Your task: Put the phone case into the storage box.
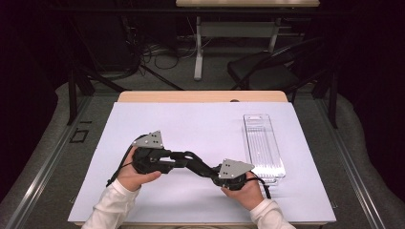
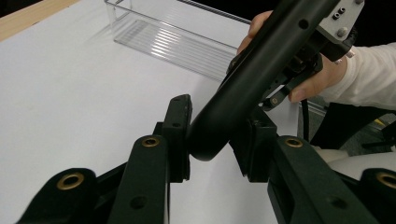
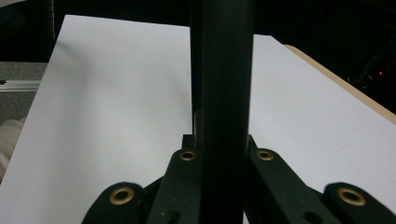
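A: While both hands are resting low on the white-covered bench, what is the left tongs doing?

B: Pointing toward the person's right. In the left gripper view the left tongs is taking the rounded end of a black matte bent tube between its pads. Both pads are looking pressed against that end, so I am noting it as clamped on the tube.

A: And the right tongs?

B: Pointing back toward the left one. In the right gripper view the right tongs is gripping the tube tightly, with the dark shaft running straight up between the two jaws.

A: So where is the tube sitting?

B: In the high view the tube is spanning from one tongs to the other, over the near middle of the bench, bending partway along. Whether it is touching the white cover, I am not managing to tell.

A: The hands?

B: The left hand is cradling its gripper from below, and the right hand is doing the same; both are wearing white sleeves. The right hand is also showing in the left gripper view, wrapping its gripper.

A: Anything else lying about?

B: A long clear plastic tray is lying on the right side of the bench, just beyond the right hand. The left gripper view is showing that tray behind the tube.
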Available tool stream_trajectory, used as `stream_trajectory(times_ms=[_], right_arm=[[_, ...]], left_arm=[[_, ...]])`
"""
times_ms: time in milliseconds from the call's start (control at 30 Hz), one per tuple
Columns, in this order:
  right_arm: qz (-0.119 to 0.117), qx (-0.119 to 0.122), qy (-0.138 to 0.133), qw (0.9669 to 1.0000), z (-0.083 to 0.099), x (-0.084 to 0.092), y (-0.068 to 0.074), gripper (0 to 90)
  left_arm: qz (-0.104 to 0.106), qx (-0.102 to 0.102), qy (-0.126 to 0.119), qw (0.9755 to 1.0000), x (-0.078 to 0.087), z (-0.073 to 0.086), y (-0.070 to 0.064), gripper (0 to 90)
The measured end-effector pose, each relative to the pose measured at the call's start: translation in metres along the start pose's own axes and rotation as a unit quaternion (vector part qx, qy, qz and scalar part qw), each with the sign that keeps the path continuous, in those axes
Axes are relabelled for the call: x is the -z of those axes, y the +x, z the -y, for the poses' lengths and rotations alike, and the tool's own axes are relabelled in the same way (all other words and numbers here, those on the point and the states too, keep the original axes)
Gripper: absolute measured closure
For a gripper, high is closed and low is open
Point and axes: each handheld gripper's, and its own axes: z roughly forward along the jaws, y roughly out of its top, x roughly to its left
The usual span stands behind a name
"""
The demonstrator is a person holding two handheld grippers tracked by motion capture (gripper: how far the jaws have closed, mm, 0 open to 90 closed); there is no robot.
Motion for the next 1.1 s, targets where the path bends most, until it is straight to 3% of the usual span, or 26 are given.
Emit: stream_trajectory(times_ms=[200,1100], right_arm=[[-0.003,-0.004,0.003,1.0,0.0006,-0.0005,-0.0005,87.3],[-0.015,-0.017,0.007,0.9997,0.0026,-0.0018,-0.0025,86.3]], left_arm=[[0.008,0.004,0.001,1.0,-0.0003,0.0016,0.0025,71.6],[0.003,-0.011,0.01,0.9999,-0.0011,0.0023,0.0005,81.0]])
